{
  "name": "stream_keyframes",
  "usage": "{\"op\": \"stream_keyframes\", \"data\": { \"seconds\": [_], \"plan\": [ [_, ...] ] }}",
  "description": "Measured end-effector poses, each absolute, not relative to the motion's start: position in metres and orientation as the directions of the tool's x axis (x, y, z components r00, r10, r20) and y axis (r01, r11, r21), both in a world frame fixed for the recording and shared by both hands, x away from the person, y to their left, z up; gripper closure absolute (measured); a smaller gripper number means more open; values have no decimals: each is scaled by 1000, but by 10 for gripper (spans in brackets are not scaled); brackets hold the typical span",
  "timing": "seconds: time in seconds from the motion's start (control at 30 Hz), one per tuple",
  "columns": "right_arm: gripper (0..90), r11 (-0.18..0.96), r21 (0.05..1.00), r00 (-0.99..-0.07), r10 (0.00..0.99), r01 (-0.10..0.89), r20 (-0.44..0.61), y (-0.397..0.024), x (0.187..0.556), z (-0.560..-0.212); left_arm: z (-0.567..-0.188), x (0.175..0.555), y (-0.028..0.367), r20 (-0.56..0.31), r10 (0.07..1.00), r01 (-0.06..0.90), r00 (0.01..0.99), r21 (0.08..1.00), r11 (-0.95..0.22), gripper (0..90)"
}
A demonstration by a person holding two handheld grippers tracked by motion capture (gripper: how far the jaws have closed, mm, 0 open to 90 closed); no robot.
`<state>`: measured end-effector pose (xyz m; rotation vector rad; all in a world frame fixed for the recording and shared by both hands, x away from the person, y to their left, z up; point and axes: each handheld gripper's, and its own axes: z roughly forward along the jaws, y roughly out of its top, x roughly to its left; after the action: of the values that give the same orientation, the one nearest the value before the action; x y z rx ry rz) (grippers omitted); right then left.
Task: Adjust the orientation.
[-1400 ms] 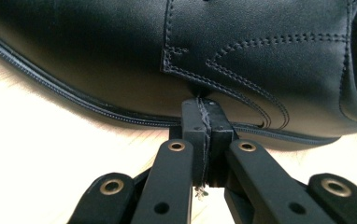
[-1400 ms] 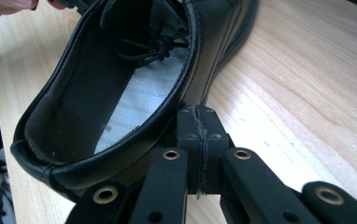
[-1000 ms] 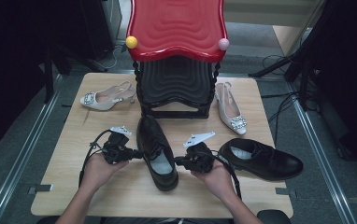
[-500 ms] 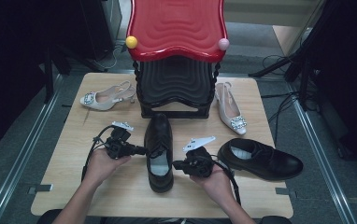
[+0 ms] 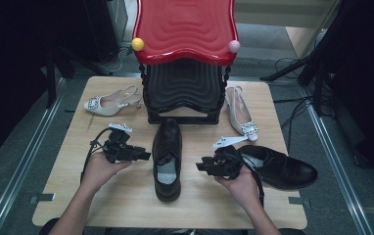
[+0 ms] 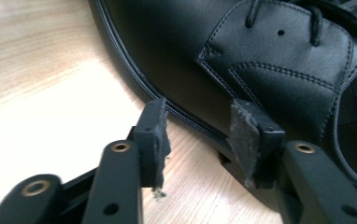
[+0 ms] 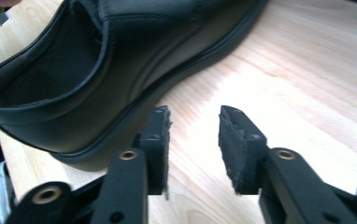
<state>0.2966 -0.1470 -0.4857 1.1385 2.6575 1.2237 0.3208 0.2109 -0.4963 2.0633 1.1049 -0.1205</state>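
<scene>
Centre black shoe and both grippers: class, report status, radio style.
Left gripper open, right gripper open, flanking. Centre black shoe flat on table, toe at rack, ungripped. Nothing between.

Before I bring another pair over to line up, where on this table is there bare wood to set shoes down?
Free: the near left corner of the table, beside the left hand, and the near strip between the middle black shoe and the right hand. Crowded: the far edge, where the stacked stools sit between two pale heeled shoes, and the right side by the second black shoe.
</scene>
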Motion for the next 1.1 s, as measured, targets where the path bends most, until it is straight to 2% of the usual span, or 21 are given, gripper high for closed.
{"op": "stream_keyframes", "data": {
  "seconds": [0.13, 0.27, 0.4, 0.47, 0.63, 0.87, 0.93, 1.1],
  "plan": [
    [605, 440, 658, -732, 630, 611, 258, -153, 298, -484, -495, 319, 210, -408, 664, 730, 627, 604, -319, 456],
    [688, 427, 663, -720, 647, 615, 251, -165, 300, -477, -494, 317, 207, -396, 657, 720, 642, 605, -339, 411],
    [788, 406, 667, -703, 664, 625, 254, -177, 301, -471, -491, 316, 203, -363, 661, 708, 657, 600, -373, 400],
    [813, 396, 666, -695, 670, 632, 261, -181, 302, -469, -486, 315, 201, -336, 658, 687, 674, 613, -390, 401],
    [876, 362, 669, -664, 700, 649, 265, -199, 303, -461, -480, 314, 201, -339, 655, 685, 676, 616, -388, 402],
    [900, 337, 666, -632, 730, 665, 260, -216, 302, -454, -477, 316, 201, -355, 654, 694, 668, 615, -376, 414],
    [900, 318, 665, -609, 749, 676, 261, -227, 301, -451, -474, 317, 199, -327, 657, 680, 679, 616, -397, 422],
    [900, 287, 667, -575, 775, 688, 260, -245, 297, -446, -471, 321, 197, -320, 650, 671, 689, 620, -407, 427]
  ]
}}
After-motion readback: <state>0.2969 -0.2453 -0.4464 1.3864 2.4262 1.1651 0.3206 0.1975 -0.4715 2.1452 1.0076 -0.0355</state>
